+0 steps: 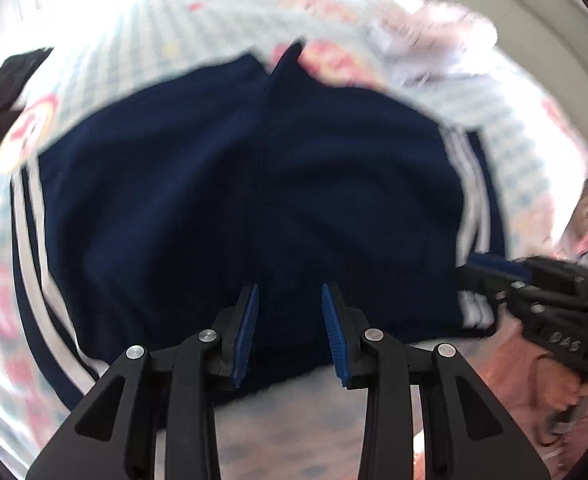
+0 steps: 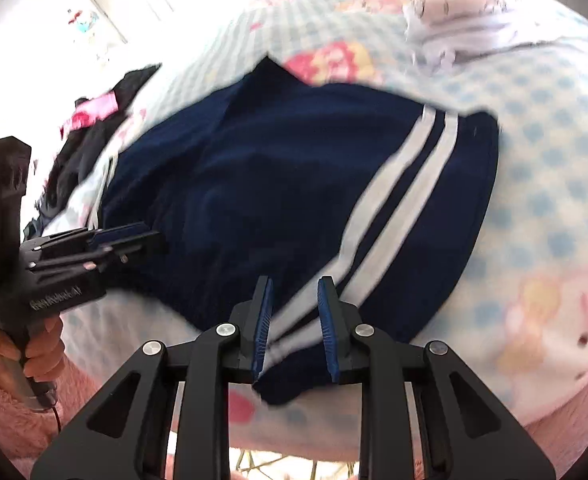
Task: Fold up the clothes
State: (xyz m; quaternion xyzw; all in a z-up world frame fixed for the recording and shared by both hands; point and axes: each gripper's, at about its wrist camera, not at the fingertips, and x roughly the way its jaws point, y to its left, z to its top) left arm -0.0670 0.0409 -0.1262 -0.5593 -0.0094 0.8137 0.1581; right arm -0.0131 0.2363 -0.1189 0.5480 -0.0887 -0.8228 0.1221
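Two grippers, left (image 1: 290, 292) and right (image 2: 294, 286), fingers parted, over one navy shorts (image 1: 254, 184).

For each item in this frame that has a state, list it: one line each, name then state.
Navy shorts: spread flat on the bed, not yet folded.
Left tool: open, over the shorts' near edge, gripping nothing.
Right tool: open, straddling the striped near edge.
White garment: crumpled, at the far side.
Black and pink clothing: in a loose heap.
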